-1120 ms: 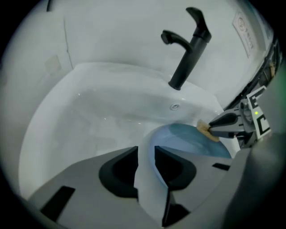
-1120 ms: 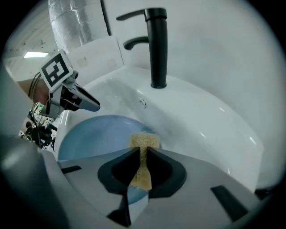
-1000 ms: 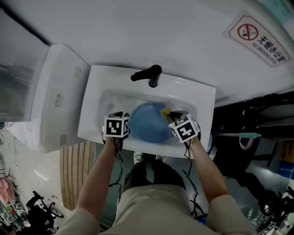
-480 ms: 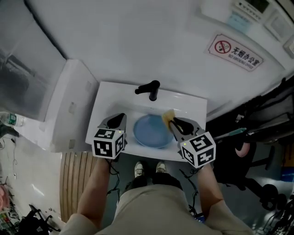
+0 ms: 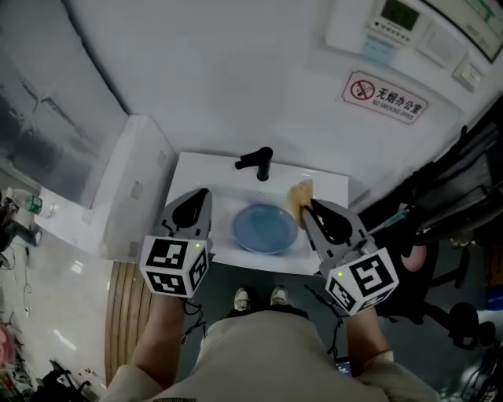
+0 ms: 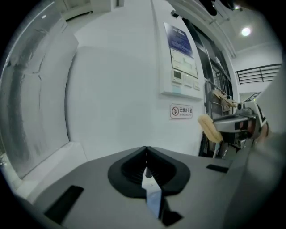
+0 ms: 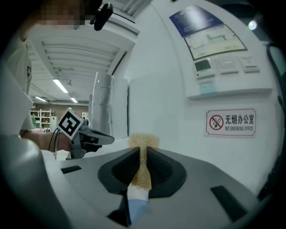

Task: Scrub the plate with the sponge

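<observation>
The blue plate (image 5: 265, 228) lies flat in the white sink (image 5: 326, 188), under the black faucet (image 5: 255, 163). My left gripper (image 5: 202, 194) is raised above the sink's left side, clear of the plate; in the left gripper view its jaws (image 6: 146, 154) are shut with nothing between them. My right gripper (image 5: 308, 206) hovers over the sink's right side, shut on the yellow sponge (image 5: 300, 193). The sponge (image 7: 143, 154) is pinched thin between the pads and bulges past the tips. Seen from the left gripper, the sponge (image 6: 210, 128) hangs apart from the plate.
A white cabinet top (image 5: 134, 184) adjoins the sink on the left. On the wall behind are a no-smoking sign (image 5: 385, 97) and a control panel (image 5: 393, 23). Black chairs and gear (image 5: 460, 235) crowd the right side. Wooden slats (image 5: 126, 298) cover the floor at lower left.
Both grippers have lifted up and back out of the basin. The left gripper left the plate's left rim and closed empty. The right gripper carried the sponge up off the plate.
</observation>
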`<act>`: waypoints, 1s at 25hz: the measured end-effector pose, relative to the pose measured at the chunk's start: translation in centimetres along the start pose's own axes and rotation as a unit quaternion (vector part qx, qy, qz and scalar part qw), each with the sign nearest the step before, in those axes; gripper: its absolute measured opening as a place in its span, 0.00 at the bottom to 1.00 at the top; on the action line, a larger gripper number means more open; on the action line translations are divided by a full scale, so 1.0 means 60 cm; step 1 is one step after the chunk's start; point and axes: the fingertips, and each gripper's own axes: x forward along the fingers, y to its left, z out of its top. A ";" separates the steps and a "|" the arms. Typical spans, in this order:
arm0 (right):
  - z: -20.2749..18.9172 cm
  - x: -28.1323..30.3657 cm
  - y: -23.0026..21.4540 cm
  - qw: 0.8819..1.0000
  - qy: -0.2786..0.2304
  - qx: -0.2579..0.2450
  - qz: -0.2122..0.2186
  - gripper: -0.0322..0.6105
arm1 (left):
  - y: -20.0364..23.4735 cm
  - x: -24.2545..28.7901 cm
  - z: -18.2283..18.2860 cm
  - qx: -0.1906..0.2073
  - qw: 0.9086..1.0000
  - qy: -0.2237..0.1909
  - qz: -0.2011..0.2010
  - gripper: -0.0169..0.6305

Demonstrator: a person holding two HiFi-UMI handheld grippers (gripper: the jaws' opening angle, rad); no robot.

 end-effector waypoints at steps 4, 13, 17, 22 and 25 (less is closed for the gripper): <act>0.063 -0.047 0.016 0.999 -0.046 -0.006 -0.003 0.14 | -0.021 -0.039 0.037 0.013 0.999 -0.031 -0.010 0.04; 0.124 -0.122 0.046 0.995 -0.100 0.017 0.001 0.13 | -0.063 -0.110 0.076 0.086 0.993 -0.070 -0.028 0.04; 0.113 -0.129 0.057 0.996 -0.091 0.023 0.002 0.13 | -0.081 -0.125 0.073 0.082 0.993 -0.074 -0.047 0.04; 0.109 -0.133 0.058 0.995 -0.095 0.043 0.002 0.13 | -0.094 -0.126 0.066 0.096 0.991 -0.069 -0.055 0.04; 0.106 -0.130 0.060 0.995 -0.092 0.039 0.001 0.13 | -0.096 -0.129 0.061 0.092 0.992 -0.066 -0.058 0.04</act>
